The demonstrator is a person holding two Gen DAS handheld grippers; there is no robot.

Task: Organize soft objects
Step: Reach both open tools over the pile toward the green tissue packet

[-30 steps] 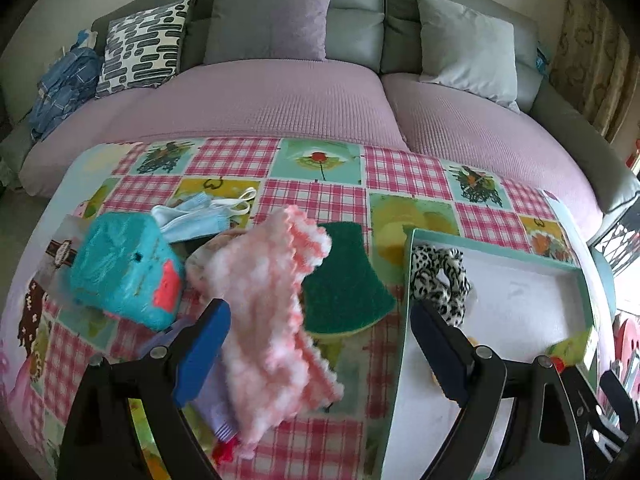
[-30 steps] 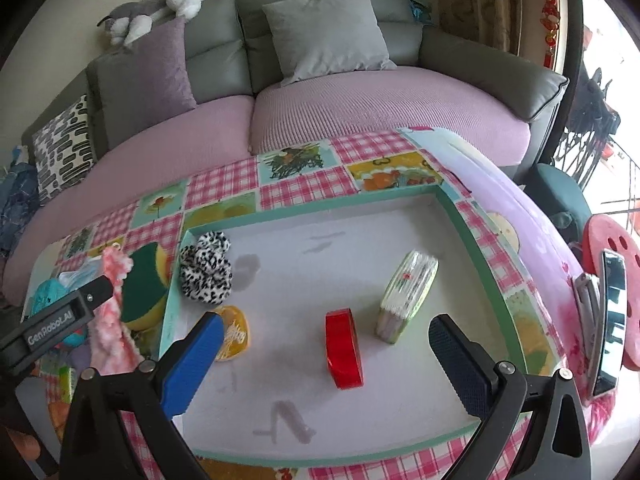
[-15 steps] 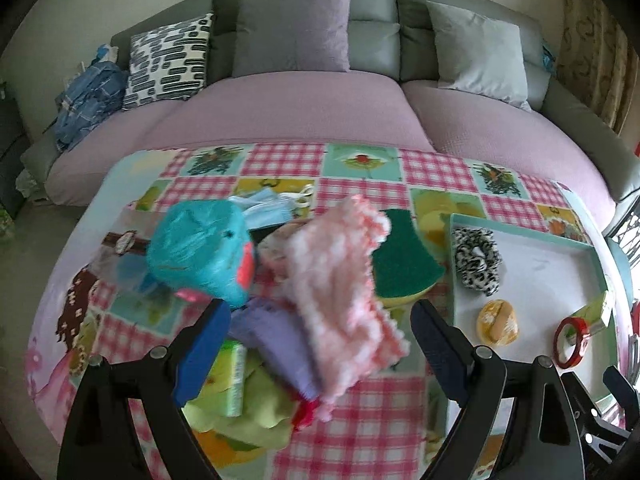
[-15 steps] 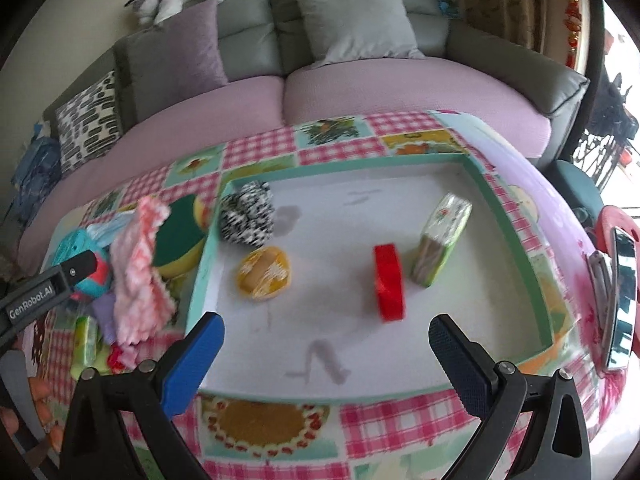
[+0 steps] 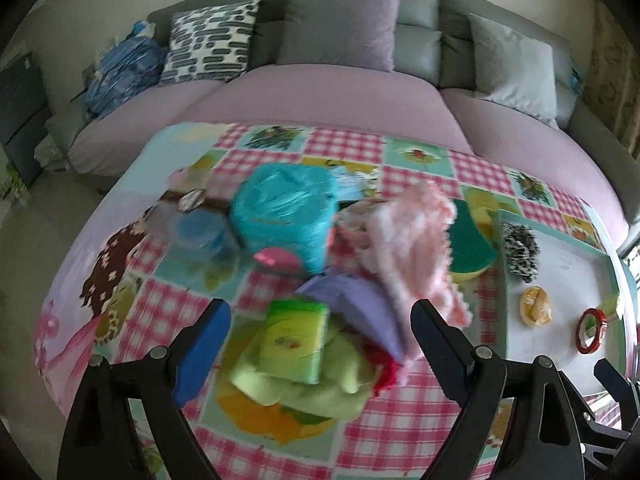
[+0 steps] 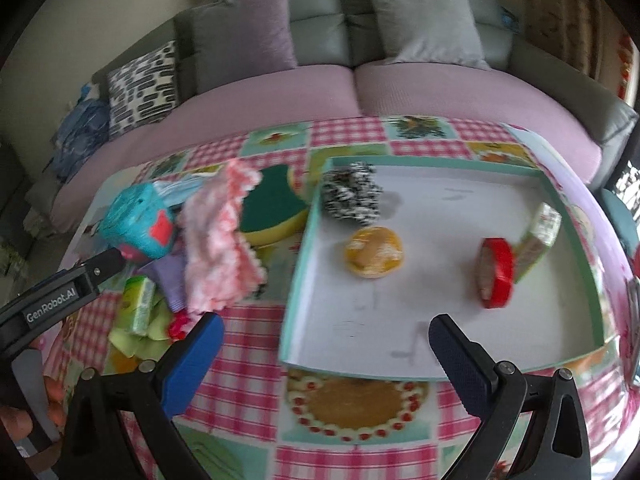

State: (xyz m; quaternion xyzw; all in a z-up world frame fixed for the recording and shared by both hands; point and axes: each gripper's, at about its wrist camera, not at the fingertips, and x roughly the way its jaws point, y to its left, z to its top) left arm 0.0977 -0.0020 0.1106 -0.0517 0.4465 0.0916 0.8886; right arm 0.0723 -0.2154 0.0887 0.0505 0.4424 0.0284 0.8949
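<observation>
A heap of soft things lies on the checked tablecloth (image 5: pixel 160 300): a pink fluffy cloth (image 5: pixel 408 248), a purple cloth (image 5: pixel 356 308), a lime cloth (image 5: pixel 316 388) under a green tissue pack (image 5: pixel 294 340), a teal packet (image 5: pixel 284 216) and a green sponge (image 5: pixel 468 248). My left gripper (image 5: pixel 320 320) hangs open above the green pack, touching nothing. The white tray (image 6: pixel 440 216) holds a spotted scrunchie (image 6: pixel 352 198), an orange soft piece (image 6: pixel 374 258), red tape (image 6: pixel 496 272) and a tissue pack (image 6: pixel 538 236). My right gripper (image 6: pixel 324 332) stands open over the tray's near left corner, holding nothing.
A pink and grey sofa (image 5: pixel 320 92) with cushions curves round the far side of the table. The left gripper's finger (image 6: pixel 80 280) reaches in at the left of the right wrist view, beside the heap. A blue-lidded jar (image 5: pixel 196 232) stands left of the teal packet.
Both grippers have drawn back toward the table's near edge. The heap and tray now sit further away in both views, and the green pack and lime cloth have come into sight.
</observation>
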